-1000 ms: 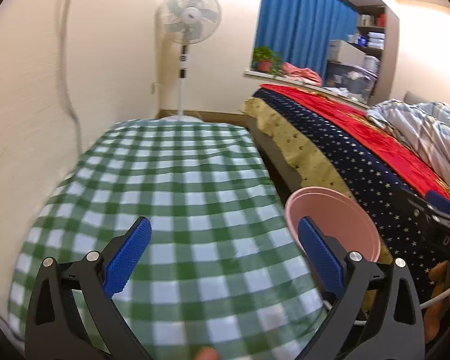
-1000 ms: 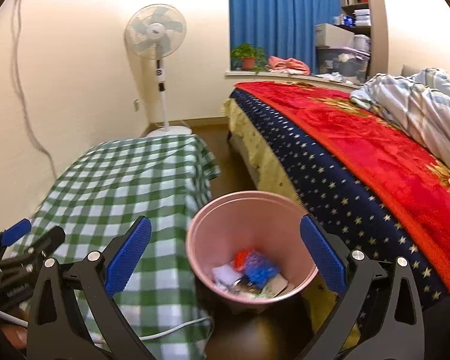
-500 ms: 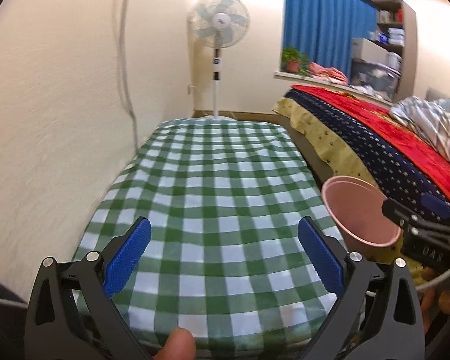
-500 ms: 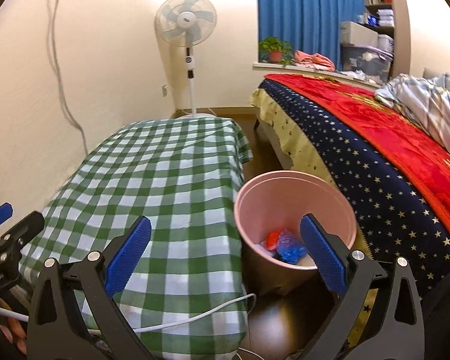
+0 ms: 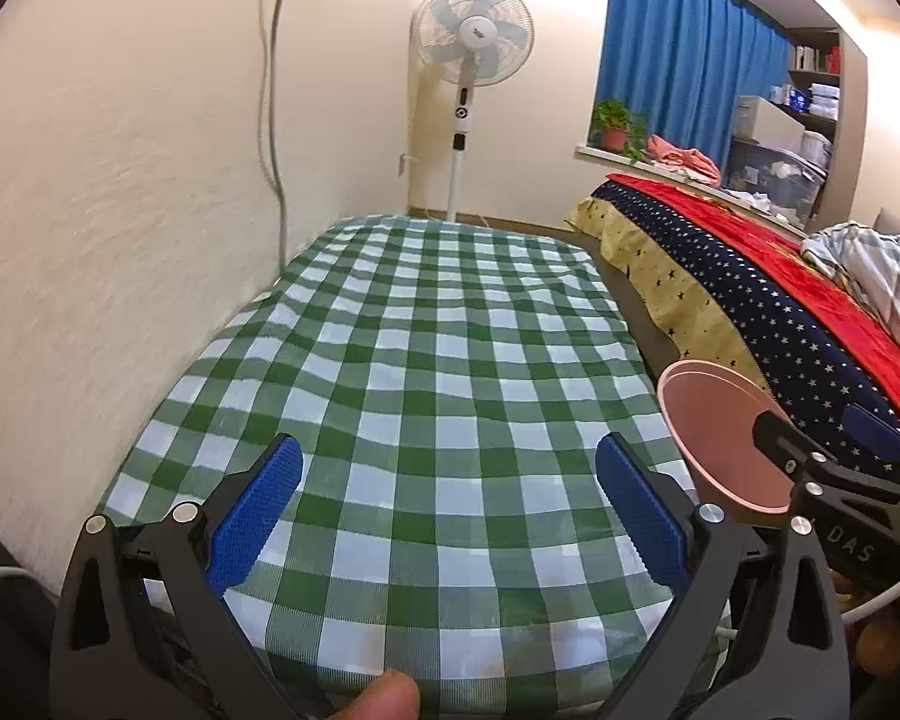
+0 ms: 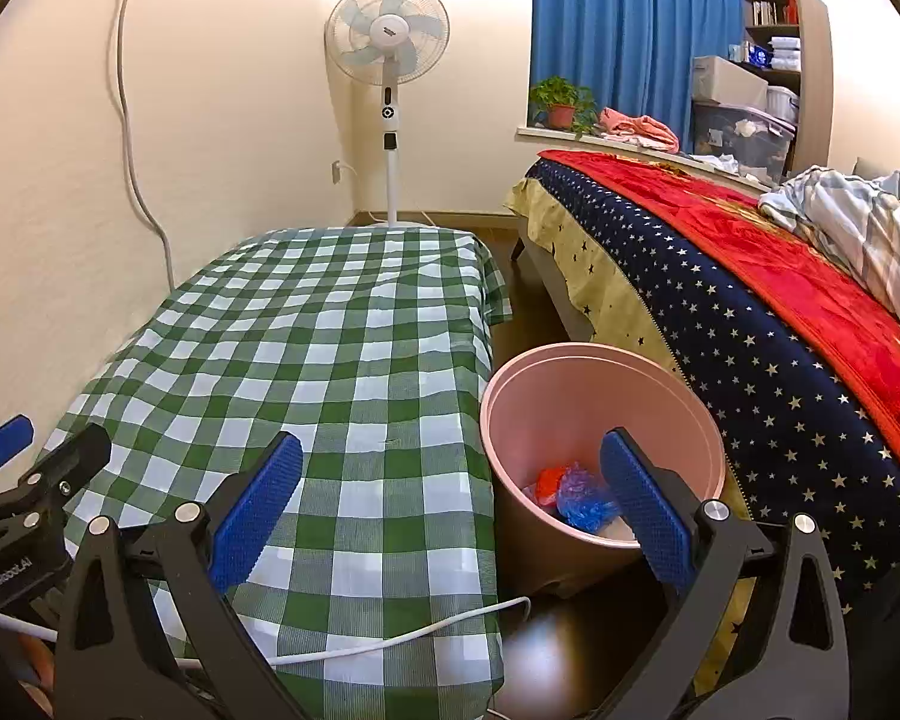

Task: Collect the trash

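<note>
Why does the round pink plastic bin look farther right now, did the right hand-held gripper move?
Yes. Right hand-held gripper swung left: pink bin shifted right, checked tablecloth fills more view.

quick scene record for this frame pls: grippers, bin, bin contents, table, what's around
left gripper: open, empty, over the table
right gripper: open, empty, beside the bin
bin: pink, upright, on the floor between table and bed
bin contents: red wrapper, blue bag, something pale beneath, unclear
table: green-and-white checked cloth, no trash visible on it
bed: right of the bin, starred navy and red covers
fan: standing by the far wall
cable: white, lying across the table's near edge
</note>
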Motion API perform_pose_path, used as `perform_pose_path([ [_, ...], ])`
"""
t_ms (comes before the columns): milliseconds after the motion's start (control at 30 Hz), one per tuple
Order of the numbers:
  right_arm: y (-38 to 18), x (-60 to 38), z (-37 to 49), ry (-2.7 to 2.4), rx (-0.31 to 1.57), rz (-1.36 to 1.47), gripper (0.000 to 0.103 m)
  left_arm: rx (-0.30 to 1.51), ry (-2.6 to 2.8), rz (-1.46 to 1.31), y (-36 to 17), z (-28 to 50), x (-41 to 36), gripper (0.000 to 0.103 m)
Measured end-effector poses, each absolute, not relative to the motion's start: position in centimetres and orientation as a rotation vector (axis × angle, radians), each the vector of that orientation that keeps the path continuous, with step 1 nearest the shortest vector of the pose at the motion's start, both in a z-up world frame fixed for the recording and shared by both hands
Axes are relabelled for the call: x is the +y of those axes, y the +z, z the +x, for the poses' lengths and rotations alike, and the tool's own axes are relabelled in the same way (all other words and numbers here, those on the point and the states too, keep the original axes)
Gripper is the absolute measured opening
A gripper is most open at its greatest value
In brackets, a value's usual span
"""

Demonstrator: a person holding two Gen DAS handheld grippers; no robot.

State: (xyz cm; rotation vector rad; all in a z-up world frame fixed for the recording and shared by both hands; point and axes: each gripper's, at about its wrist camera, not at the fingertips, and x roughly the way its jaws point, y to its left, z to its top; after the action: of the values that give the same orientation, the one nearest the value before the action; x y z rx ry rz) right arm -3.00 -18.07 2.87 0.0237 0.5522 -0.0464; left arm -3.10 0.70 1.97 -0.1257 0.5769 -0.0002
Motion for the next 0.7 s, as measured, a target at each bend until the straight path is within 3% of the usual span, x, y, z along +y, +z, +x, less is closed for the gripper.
perform_pose_path([
  [700, 2.66, -18.03, -3.02, -0.049, 0.555, 0.018, 0.098, 0.571, 0.006, -0.149, 2.03, -3.31, 0.91, 0.095],
])
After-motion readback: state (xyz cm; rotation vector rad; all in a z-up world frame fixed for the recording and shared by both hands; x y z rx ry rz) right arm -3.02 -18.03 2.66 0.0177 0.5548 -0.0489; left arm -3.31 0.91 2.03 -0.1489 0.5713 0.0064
